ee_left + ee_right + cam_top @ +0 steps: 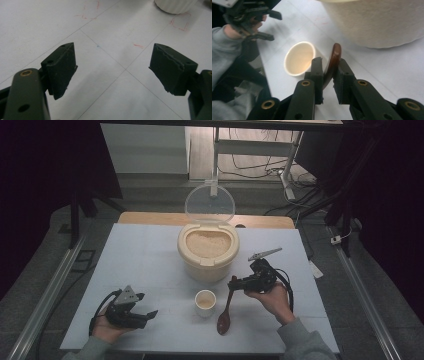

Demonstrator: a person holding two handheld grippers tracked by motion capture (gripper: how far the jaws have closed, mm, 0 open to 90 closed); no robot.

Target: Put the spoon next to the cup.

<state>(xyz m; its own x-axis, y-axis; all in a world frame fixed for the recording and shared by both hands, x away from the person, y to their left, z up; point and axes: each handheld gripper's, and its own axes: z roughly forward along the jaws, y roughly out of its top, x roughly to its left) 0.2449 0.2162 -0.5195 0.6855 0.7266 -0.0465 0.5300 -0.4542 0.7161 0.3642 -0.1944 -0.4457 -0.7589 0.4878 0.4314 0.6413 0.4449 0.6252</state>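
A brown wooden spoon (225,315) slants with its bowl down on the white table (145,255), just right of a small white cup (205,302). My right gripper (234,284) is shut on the spoon's handle. In the right gripper view the handle (335,56) stands between the two black jaws of the right gripper (329,60), and the cup (299,58) lies beyond to the left. A cream container of rice (207,251) stands behind, its clear lid (210,202) raised. My left gripper (148,304) rests open at the front left, nothing between its jaws (112,67).
The rice container's wall (377,22) rises close behind the spoon in the right gripper view. The cup's rim (175,6) shows at the top of the left gripper view. Faint red marks (138,45) and grid lines cross the table. Metal rails run along both table sides.
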